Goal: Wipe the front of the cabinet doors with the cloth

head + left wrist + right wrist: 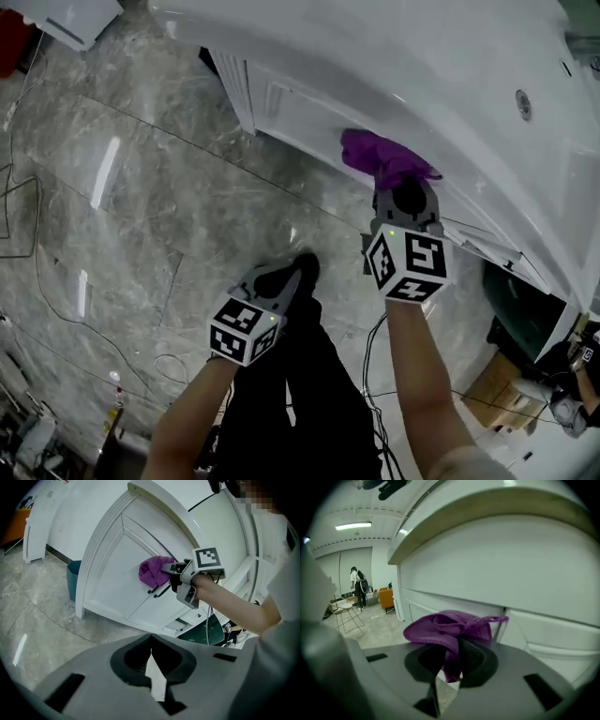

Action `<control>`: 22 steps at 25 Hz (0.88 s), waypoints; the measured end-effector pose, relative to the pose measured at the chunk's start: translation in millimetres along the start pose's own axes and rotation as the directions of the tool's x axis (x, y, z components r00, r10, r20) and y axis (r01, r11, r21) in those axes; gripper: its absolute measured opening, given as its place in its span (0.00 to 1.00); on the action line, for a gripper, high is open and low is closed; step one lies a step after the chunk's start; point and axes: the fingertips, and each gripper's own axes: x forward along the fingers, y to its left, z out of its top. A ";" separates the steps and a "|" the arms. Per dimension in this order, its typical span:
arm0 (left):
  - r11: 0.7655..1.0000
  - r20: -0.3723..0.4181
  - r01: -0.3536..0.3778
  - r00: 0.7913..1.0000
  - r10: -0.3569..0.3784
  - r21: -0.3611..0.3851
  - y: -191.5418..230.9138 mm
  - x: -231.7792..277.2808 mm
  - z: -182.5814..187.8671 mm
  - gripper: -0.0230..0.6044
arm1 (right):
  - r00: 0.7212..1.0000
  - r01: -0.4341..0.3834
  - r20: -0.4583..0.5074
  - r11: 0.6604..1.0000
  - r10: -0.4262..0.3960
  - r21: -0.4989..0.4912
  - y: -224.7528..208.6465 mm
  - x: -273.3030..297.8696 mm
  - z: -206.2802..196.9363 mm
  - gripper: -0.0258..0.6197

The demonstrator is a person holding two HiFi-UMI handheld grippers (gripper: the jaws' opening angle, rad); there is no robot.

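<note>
My right gripper (405, 199) is shut on a bunched purple cloth (382, 157) and holds it against the white cabinet door (309, 117). In the right gripper view the cloth (451, 626) hangs down between the jaws of that gripper (449, 662), right in front of the door panel (487, 569). From the left gripper view the cloth (153, 571) sits on the door (112, 573) just above two black handles (161, 591). My left gripper (296, 272) hangs low over the floor, away from the cabinet. It (152, 672) is shut and holds nothing.
Grey marble floor (141, 187) with thin cables (19, 216) at the left. A teal bin (74, 576) stands by the cabinet's left end. A dark green bin (516, 314) and a cardboard box (502, 389) lie to the right. A person (360, 587) stands far off.
</note>
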 end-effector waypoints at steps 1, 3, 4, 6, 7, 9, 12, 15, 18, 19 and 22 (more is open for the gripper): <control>1.000 -0.010 -0.008 1.000 0.008 -0.002 -0.5 2.9 -3.4 0.07 | 1.000 -0.002 -0.003 1.000 0.002 0.017 -1.0 6.0 -5.0 0.13; 1.000 -0.029 -0.023 0.999 0.023 0.001 -3.4 10.2 -8.7 0.07 | 1.000 -0.016 -0.005 0.999 0.016 0.035 0.9 14.3 -11.9 0.13; 1.000 -0.035 -0.028 0.999 0.028 0.002 -6.1 14.4 -9.8 0.07 | 1.000 -0.026 -0.010 0.999 0.026 0.039 3.2 17.4 -15.8 0.13; 0.999 -0.034 -0.037 0.999 0.037 0.001 -11.9 23.5 -7.7 0.07 | 0.997 -0.059 -0.046 0.997 0.061 0.057 11.2 26.4 -28.3 0.13; 0.999 -0.029 -0.043 0.999 0.043 0.002 -13.3 28.0 -4.3 0.07 | 0.994 -0.076 -0.068 0.995 0.081 0.072 15.2 33.4 -36.2 0.13; 0.998 -0.013 -0.055 0.998 0.055 0.004 -11.8 35.0 5.9 0.07 | 0.992 -0.079 -0.094 0.994 0.086 0.080 17.5 48.7 -49.6 0.13; 0.999 0.018 -0.052 0.998 0.052 -0.005 -8.1 35.3 16.4 0.07 | 0.986 -0.053 -0.148 0.990 0.073 0.131 16.9 59.4 -72.3 0.13; 0.999 0.026 -0.047 0.999 0.047 -0.026 2.3 31.8 11.9 0.07 | 0.967 -0.001 -0.252 0.986 0.044 0.165 14.3 66.3 -121.3 0.13; 0.999 0.024 -0.031 0.999 0.032 -0.038 27.7 35.3 8.7 0.07 | 0.954 0.031 -0.299 0.990 0.011 0.136 4.6 91.0 -158.2 0.13; 0.999 0.019 -0.023 1.000 0.024 -0.034 37.5 37.1 6.3 0.07 | 0.952 0.034 -0.305 0.991 0.006 0.126 4.2 100.1 -165.8 0.13; 1.000 -0.017 -0.001 1.000 0.001 -0.022 61.3 40.6 -8.2 0.07 | 0.941 0.057 -0.339 0.992 -0.017 0.109 8.0 116.7 -194.8 0.13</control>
